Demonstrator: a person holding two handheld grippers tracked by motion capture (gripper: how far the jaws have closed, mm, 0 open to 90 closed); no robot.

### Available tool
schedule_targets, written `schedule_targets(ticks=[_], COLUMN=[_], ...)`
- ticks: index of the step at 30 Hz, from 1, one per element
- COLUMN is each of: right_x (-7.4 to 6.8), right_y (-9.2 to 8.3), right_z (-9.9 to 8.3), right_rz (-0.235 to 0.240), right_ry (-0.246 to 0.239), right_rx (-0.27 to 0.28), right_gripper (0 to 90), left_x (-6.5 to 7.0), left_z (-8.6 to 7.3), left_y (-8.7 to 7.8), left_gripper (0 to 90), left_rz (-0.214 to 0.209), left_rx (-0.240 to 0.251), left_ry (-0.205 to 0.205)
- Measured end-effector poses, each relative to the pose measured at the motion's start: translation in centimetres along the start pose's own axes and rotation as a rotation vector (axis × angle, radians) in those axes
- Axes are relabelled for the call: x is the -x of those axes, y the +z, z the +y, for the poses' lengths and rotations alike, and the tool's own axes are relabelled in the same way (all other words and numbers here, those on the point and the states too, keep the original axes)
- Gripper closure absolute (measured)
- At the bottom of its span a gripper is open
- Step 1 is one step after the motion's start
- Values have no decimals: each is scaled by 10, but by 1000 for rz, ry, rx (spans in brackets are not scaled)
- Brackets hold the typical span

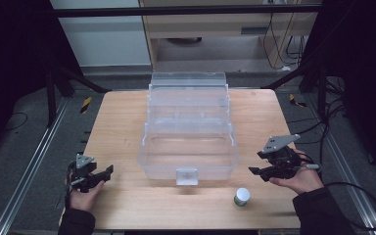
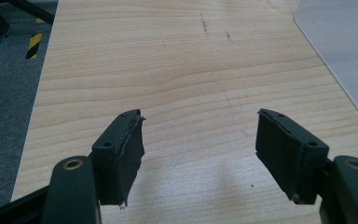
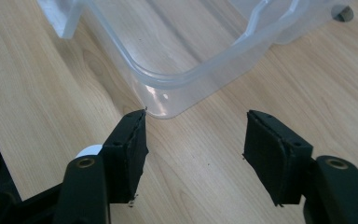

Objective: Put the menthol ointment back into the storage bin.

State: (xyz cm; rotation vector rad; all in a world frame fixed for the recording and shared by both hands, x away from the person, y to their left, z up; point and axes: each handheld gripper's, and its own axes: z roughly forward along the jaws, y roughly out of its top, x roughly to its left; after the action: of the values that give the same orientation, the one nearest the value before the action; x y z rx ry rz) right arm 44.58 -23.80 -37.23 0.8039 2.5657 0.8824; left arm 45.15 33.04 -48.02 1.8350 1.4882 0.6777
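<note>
High view, both jaws released, small jar (image 1: 242, 197) just beside right gripper (image 1: 259, 171), clear bin (image 1: 188, 164) between.

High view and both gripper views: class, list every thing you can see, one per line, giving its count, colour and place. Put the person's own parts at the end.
Table: one, light wood, centre of the high view.
Storage box: one, clear plastic, open with its lid raised at the far side, middle of the table.
Small bottle: one, white cap on a greenish body, upright on the table near the box's front right corner.
Hazard-tape markers: two, yellow and black, on the floor frame at the table's far corners.
Cables: several, dark, on the floor at far right.
Left gripper: one, black, open, near left of the table.
Right gripper: one, black, open, beside the box's right side.
Hands: two, dark sleeves, one holding each gripper.
</note>
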Motion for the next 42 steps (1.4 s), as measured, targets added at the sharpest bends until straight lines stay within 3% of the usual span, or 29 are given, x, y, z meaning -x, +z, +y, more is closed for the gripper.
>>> schedule_targets(ticks=[2, 8, 19, 42], right_x=[-2, -9, -21, -43], right_y=[0, -1, 4, 23], right_z=[2, 9, 16, 22], right_rz=[24, 71, 151, 217], right_ry=[0, -78, -170, -319], right_rx=[-16, -59, -163, -348], right_gripper=[399, 405, 396, 381], left_x=[0, 0, 1, 1], left_z=[0, 0, 0, 0], left_y=[0, 1, 1, 1], left_gripper=[317, 317, 317, 316], left_rz=[-1, -3, -7, -8], left_rx=[-1, -2, -6, -10], left_ry=[0, 1, 4, 8])
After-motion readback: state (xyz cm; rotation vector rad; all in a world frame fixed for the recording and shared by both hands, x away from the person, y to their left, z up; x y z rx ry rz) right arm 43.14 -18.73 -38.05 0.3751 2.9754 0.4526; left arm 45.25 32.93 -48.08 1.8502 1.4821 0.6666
